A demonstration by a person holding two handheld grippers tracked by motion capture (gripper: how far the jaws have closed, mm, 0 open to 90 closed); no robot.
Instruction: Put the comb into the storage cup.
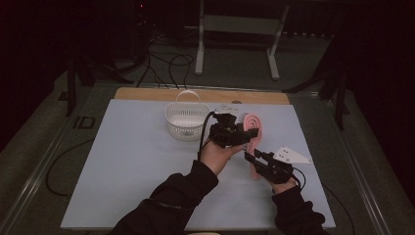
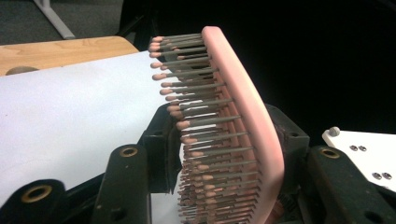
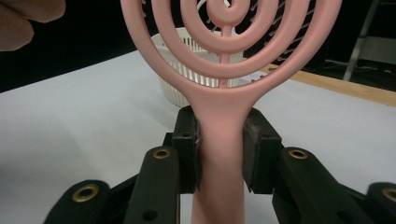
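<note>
A white basket (image 1: 186,120) sits on the bench (image 1: 122,161). Beside it, the left tongs (image 1: 238,134) pinch the pink brush (image 1: 254,129) by its head, bristles squashed. The right tongs (image 1: 255,160) clamp its handle. I think hard squeezing could bend bristles, or two pulls could twist it loose.

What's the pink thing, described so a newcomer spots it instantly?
On the white table sheet, right of the white basket, both grippers hold a pink hairbrush. Its oval head has open concentric rings and grey bristles with pink tips; nothing else here is pink.
</note>
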